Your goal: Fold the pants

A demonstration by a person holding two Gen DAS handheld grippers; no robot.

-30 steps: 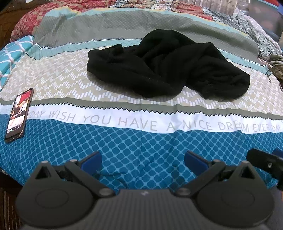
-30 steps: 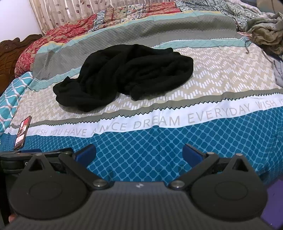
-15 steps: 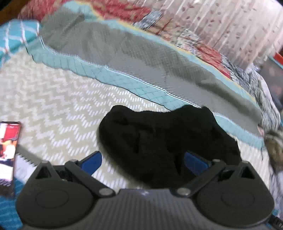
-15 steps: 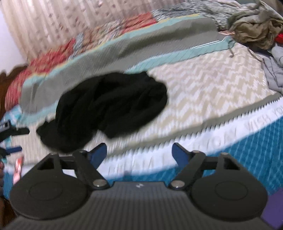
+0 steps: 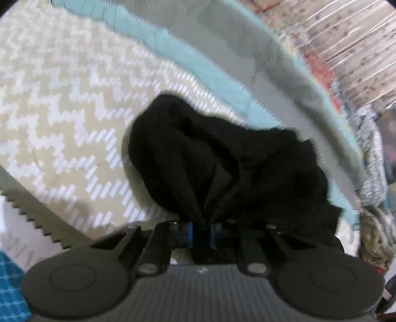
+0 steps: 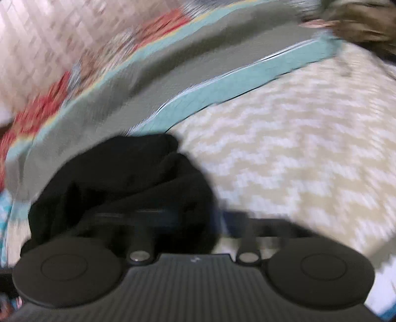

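The black pants (image 5: 222,161) lie crumpled on the zigzag-patterned bedspread (image 5: 61,99). My left gripper (image 5: 201,231) is at the heap's near edge, its jaws closing, and the blue pads (image 5: 188,232) pinch a gathered fold of the black cloth. In the blurred right wrist view the pants (image 6: 123,178) bunch up against my right gripper (image 6: 198,223), whose jaws are closing with black cloth drawn in between them. The pants cover its left finger, and its pads are smeared by motion.
A grey and teal band of the bedspread (image 6: 222,99) runs behind the pants. Crumpled brownish clothes (image 6: 358,22) lie at the far right, seen also as a heap of clothes (image 5: 376,235) beside the left gripper. A patterned curtain (image 5: 346,37) hangs beyond the bed.
Both grippers moved forward from the blue near edge of the bed to the pants. Both went from wide open to closed on the black cloth. The phone has left the left view.
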